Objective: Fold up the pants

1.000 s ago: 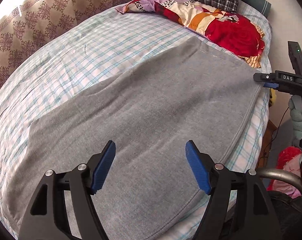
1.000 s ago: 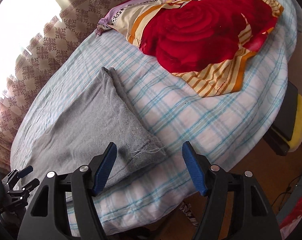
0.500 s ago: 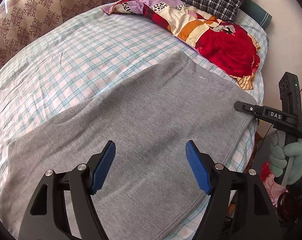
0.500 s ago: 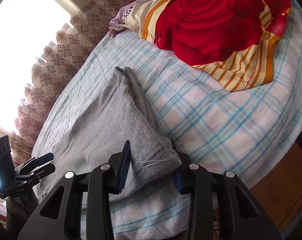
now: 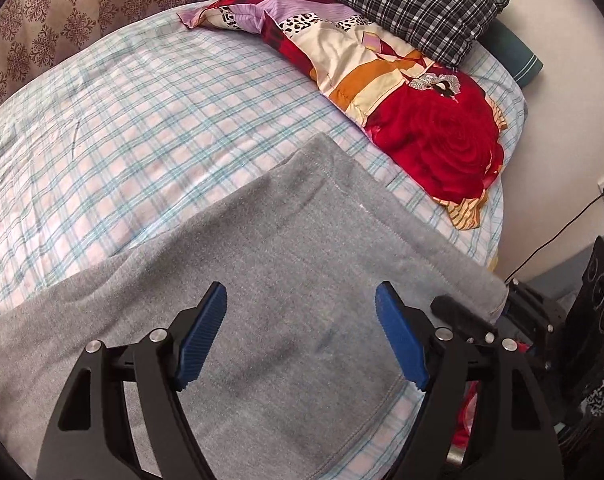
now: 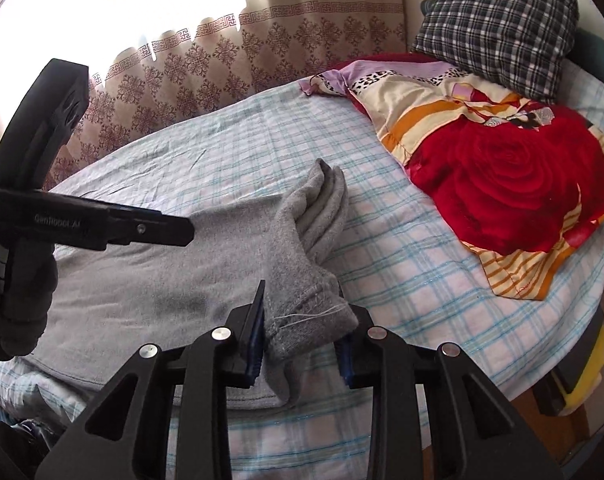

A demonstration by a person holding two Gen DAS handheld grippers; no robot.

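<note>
Grey pants [image 5: 286, 304] lie spread on the checked bed sheet [image 5: 150, 128]. My left gripper [image 5: 302, 336] is open and hovers just above the middle of the pants. My right gripper [image 6: 302, 332] is shut on the near corner of the pants [image 6: 302, 300], with the cloth bunched and lifted between its blue pads. The right gripper also shows at the pants' right edge in the left wrist view [image 5: 461, 312]. The left gripper shows from the side in the right wrist view [image 6: 134, 228], over the pants.
A red and patterned quilt [image 5: 433, 120] and a checked pillow [image 5: 413, 0] lie at the head of the bed. A brown curtain [image 6: 222, 68] hangs behind the bed. The bed's near edge drops to the floor on the right [image 6: 561, 380].
My right gripper closed on the pants' corner and lifted it, dragging the cloth up and inward. My left gripper moved closer over the pants, still open.
</note>
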